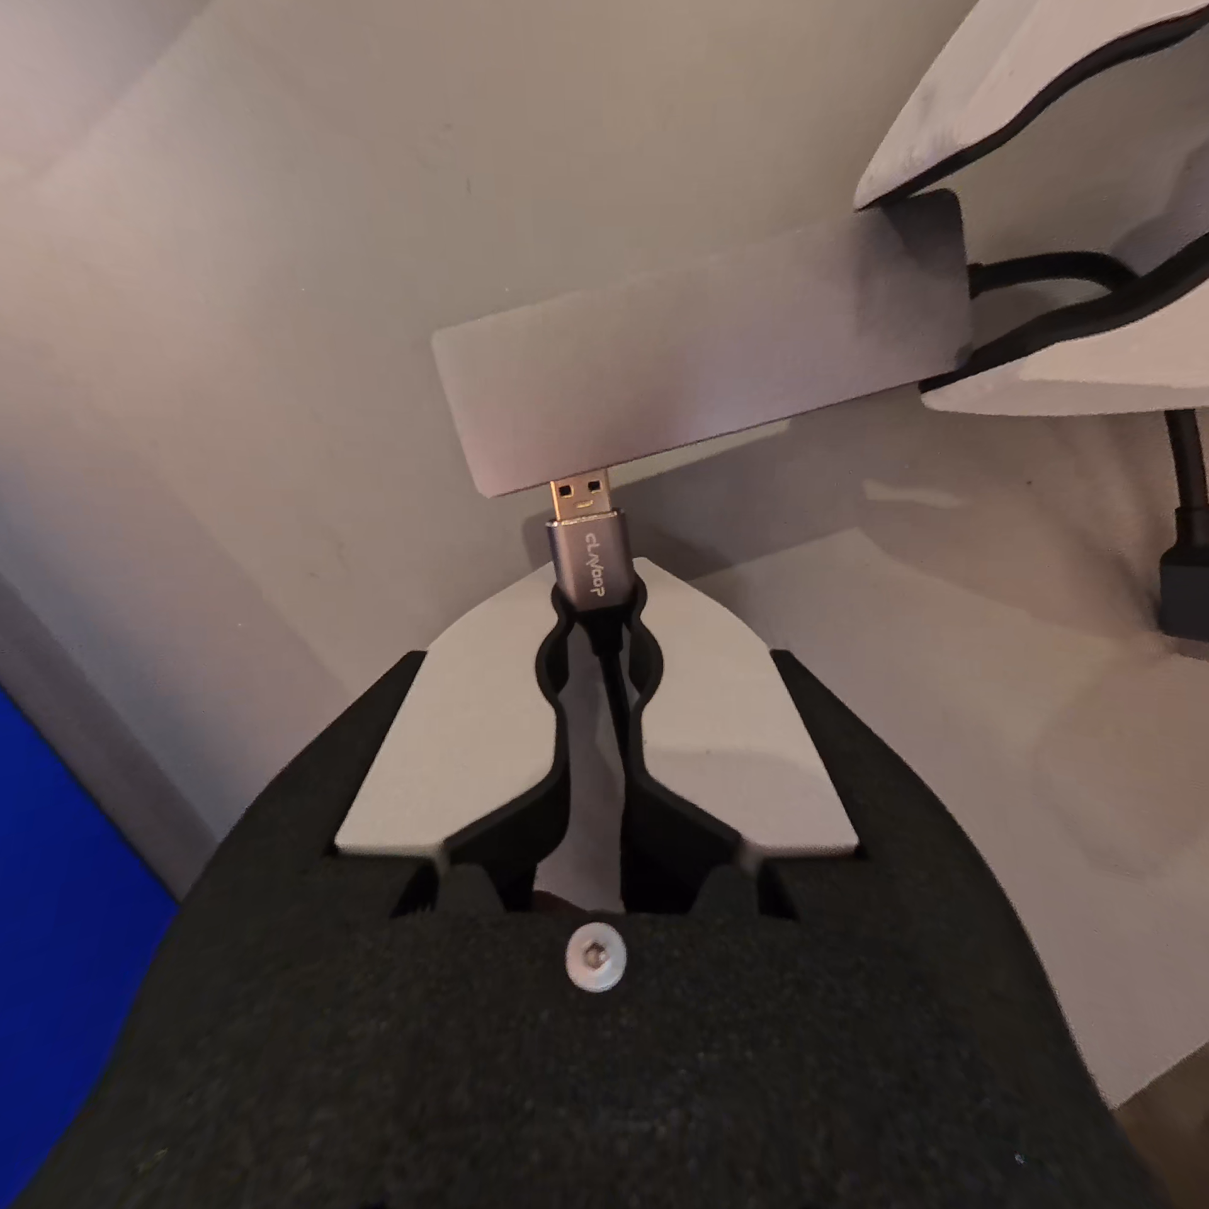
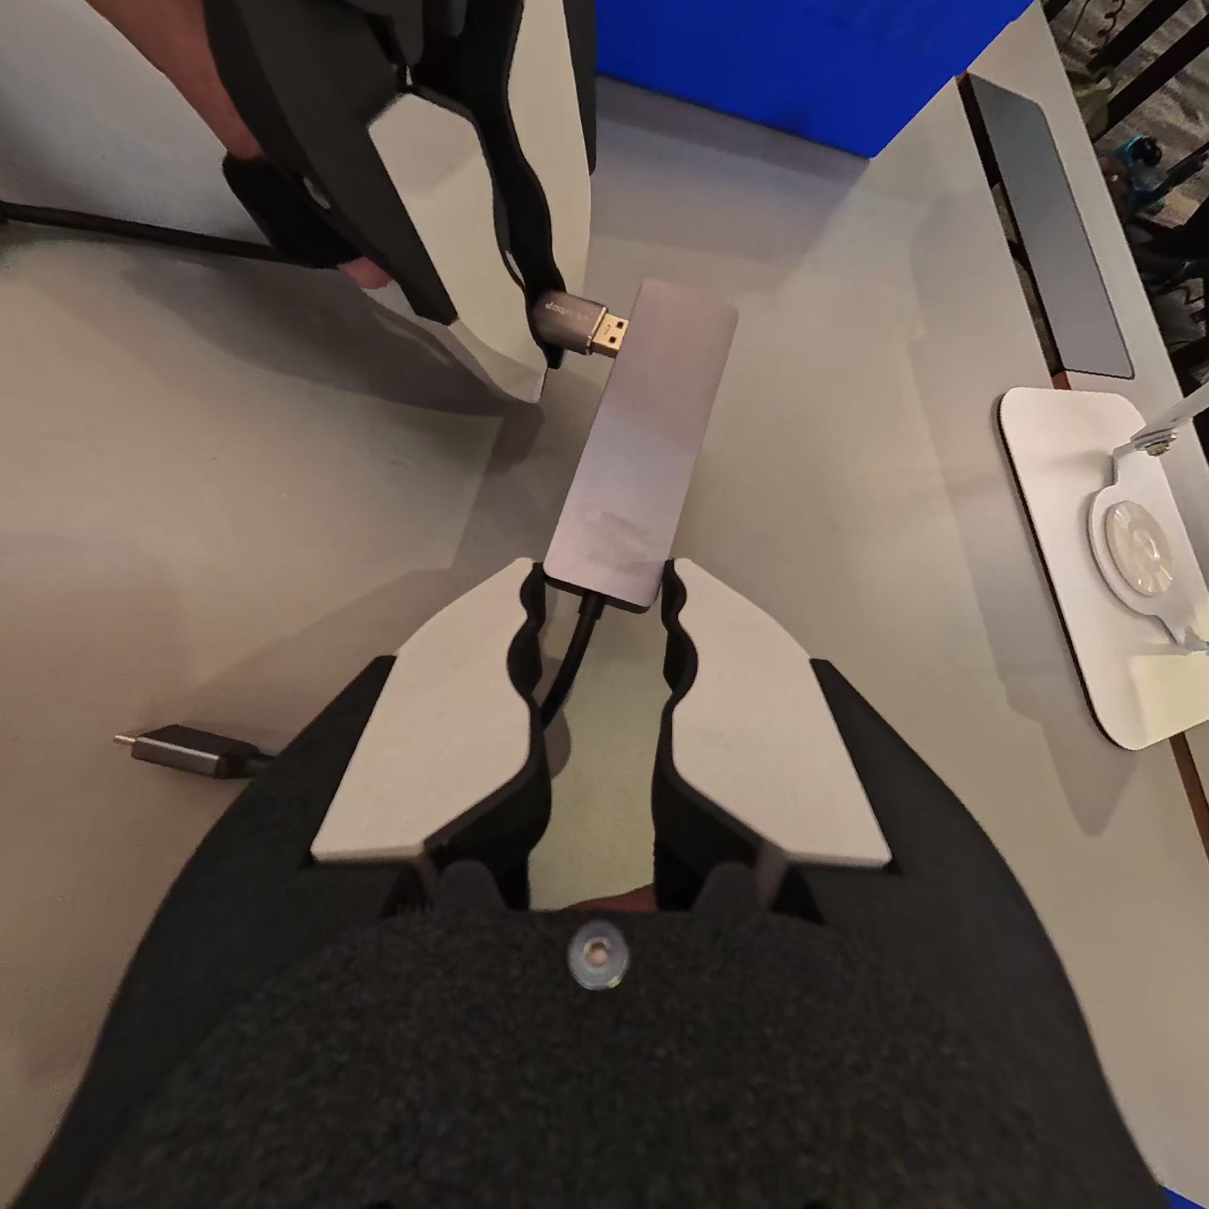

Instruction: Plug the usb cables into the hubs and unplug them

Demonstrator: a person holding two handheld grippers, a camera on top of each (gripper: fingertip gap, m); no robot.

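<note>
Left gripper (image 1: 598,605): closed on the grey shell of the plug (image 1: 592,562), cable trailing back between the fingers; gold tip forward, meeting the long side of the hub (image 1: 687,366) near its far end. How deep the tip sits in a port cannot be told; most of the metal shows, so it is judged at the mouth or barely entered. Plug axis: crosswise to the hub's long axis, roughly square to its side face. Hub: a flat grey bar, lifted off the table (image 2: 196,523), its long axis running straight out from the right gripper (image 2: 602,582). Right gripper: clamped across the hub's cable end, its lead (image 2: 569,661) dropping back between the fingers. Nearer arm for the plug: left; the right serves as brace. Judged relation for the coming move: travel lies along the plug's own axis, into the hub's side, with the right holding firm against that push. Spare connector (image 2: 186,749): lying on the table, left of the right gripper, unheld. White pad (image 2: 1073,497): far right, well apart.
</note>
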